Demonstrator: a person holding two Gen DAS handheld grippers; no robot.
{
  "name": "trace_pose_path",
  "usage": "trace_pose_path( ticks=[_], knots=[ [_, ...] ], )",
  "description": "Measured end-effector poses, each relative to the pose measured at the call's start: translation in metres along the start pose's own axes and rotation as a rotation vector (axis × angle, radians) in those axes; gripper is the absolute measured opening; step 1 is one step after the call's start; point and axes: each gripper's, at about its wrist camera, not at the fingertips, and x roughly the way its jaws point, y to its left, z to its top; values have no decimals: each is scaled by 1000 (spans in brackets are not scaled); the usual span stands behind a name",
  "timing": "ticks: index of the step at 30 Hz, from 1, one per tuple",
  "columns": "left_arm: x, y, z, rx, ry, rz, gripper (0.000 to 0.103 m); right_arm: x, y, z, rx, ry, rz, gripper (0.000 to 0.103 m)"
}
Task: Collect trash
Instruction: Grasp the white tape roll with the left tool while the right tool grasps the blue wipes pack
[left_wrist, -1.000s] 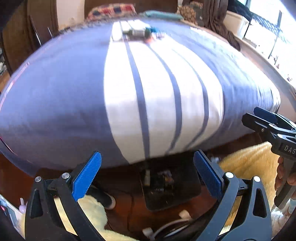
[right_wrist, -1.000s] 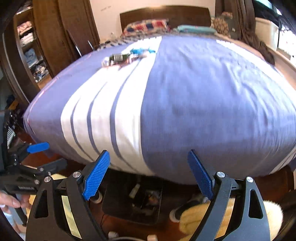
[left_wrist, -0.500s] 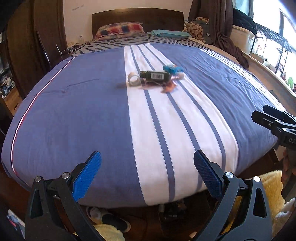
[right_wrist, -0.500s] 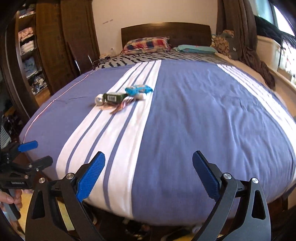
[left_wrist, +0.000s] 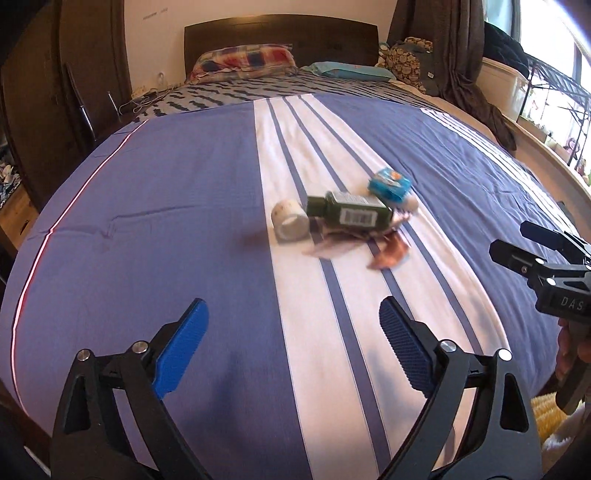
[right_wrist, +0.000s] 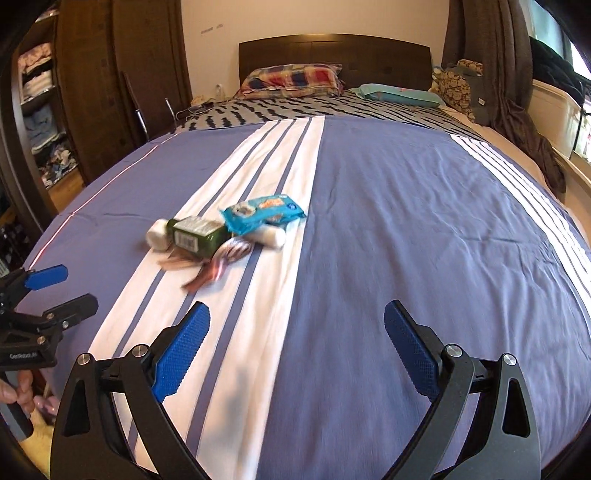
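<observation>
A small heap of trash lies on the white stripe in the middle of the bed (left_wrist: 147, 221). It holds a dark green bottle (left_wrist: 351, 214) (right_wrist: 197, 236) on its side, a white roll (left_wrist: 290, 221) (right_wrist: 159, 234), a blue snack wrapper (left_wrist: 389, 183) (right_wrist: 264, 212) and brown torn wrappers (left_wrist: 388, 251) (right_wrist: 218, 266). My left gripper (left_wrist: 293, 317) hovers over the bed's near end, short of the heap. Its jaws are wide apart but closing, with nothing between them. My right gripper (right_wrist: 297, 314) is open and empty, with the heap ahead to its left.
A plaid pillow (right_wrist: 291, 77) and a teal pillow (right_wrist: 399, 94) lie by the dark headboard (right_wrist: 332, 51). A wardrobe (right_wrist: 92, 92) stands on the left. On the right are a curtain (left_wrist: 461, 55) and a wire rack (left_wrist: 554, 96) by the window. A yellow rug (left_wrist: 546, 413) lies below.
Both grippers rose from the foot of the bed and moved forward over it. The trash heap went from far and small to much nearer in both views.
</observation>
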Motion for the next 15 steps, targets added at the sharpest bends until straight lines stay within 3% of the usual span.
trace_pose_path(
  ticks=[9, 15],
  knots=[
    [65, 16, 35, -30, 47, 12, 71, 52, 8, 45, 16, 0, 14, 96],
    [87, 16, 48, -21, 56, 1, 70, 94, 14, 71, 60, 47, 24, 96]
  ],
)
